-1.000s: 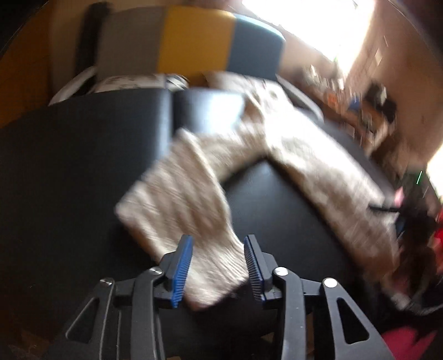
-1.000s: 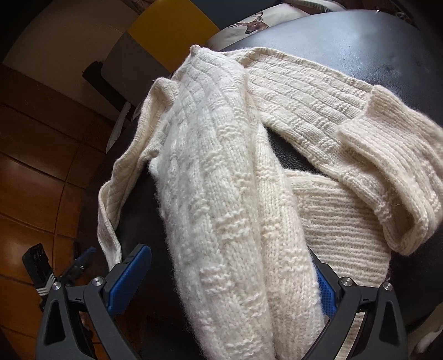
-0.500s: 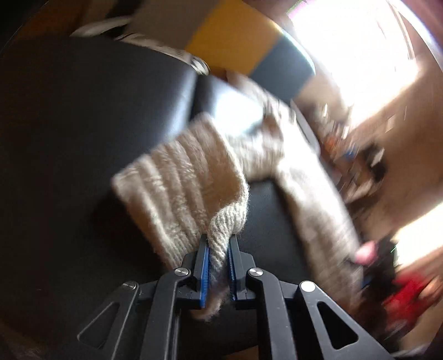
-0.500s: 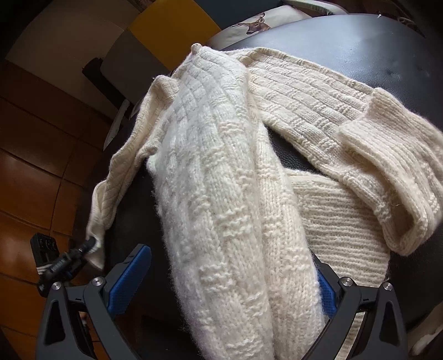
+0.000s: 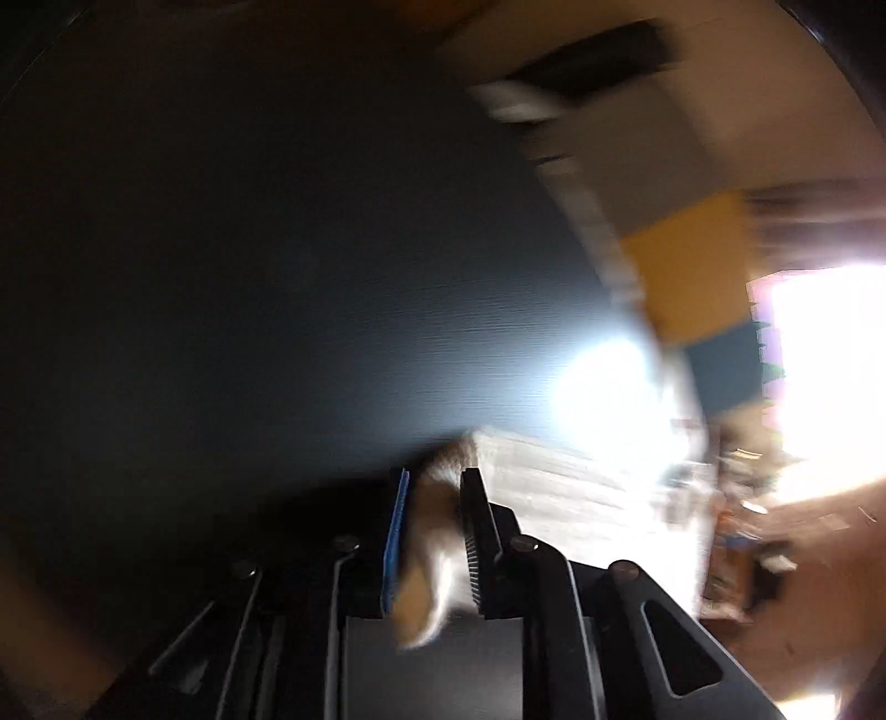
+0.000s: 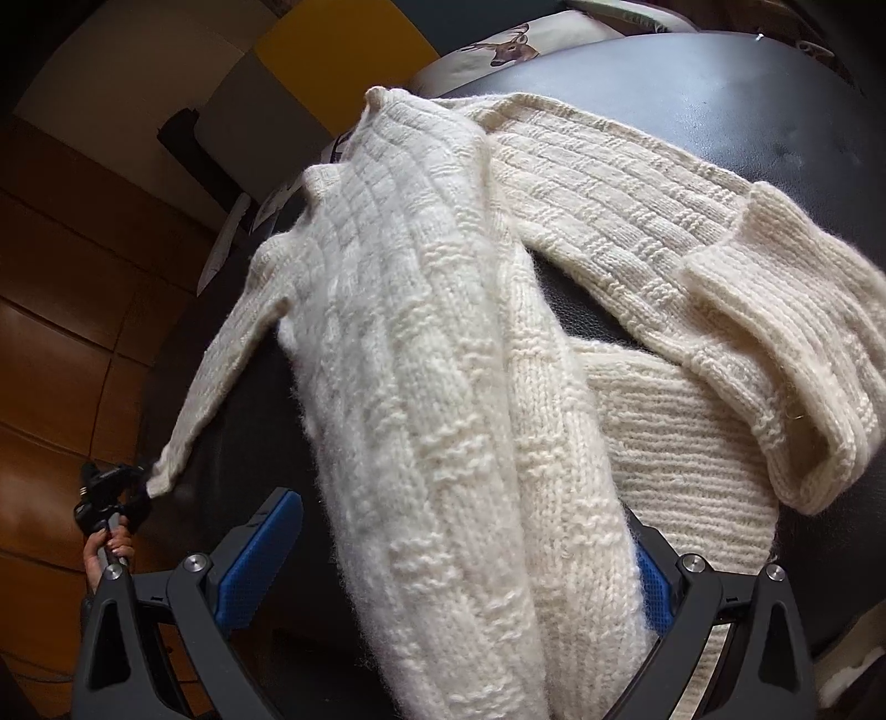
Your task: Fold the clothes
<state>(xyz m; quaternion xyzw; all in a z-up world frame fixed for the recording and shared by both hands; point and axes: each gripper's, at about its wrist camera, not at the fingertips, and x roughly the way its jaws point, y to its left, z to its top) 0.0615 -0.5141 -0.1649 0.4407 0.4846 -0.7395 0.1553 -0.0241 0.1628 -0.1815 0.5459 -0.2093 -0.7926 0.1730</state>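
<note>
A cream knit sweater (image 6: 443, 360) lies bunched on a black leather seat (image 6: 747, 111). My right gripper (image 6: 454, 559) is open, its blue pads wide apart, with a thick sleeve lying between them; the left pad (image 6: 260, 554) stands clear of the wool. Far left in the right wrist view, my left gripper (image 6: 119, 487) holds a corner of the sweater, stretched out past the seat's edge, with a hand (image 6: 105, 548) under it. The left wrist view is blurred: the left gripper (image 5: 434, 482) is shut on a fold of the sweater (image 5: 554, 487) over the dark seat (image 5: 277, 277).
A deer-print cushion (image 6: 515, 47) lies at the seat's far edge. Grey and yellow panels (image 6: 343, 39) stand behind it. Brown floor tiles (image 6: 55, 332) run along the left. A bright window (image 5: 830, 360) glares at the right of the left wrist view.
My left gripper shut on the sweater's edge and drew it out to the side, stretching that corner; its view swung sharply. The right gripper stayed open and still.
</note>
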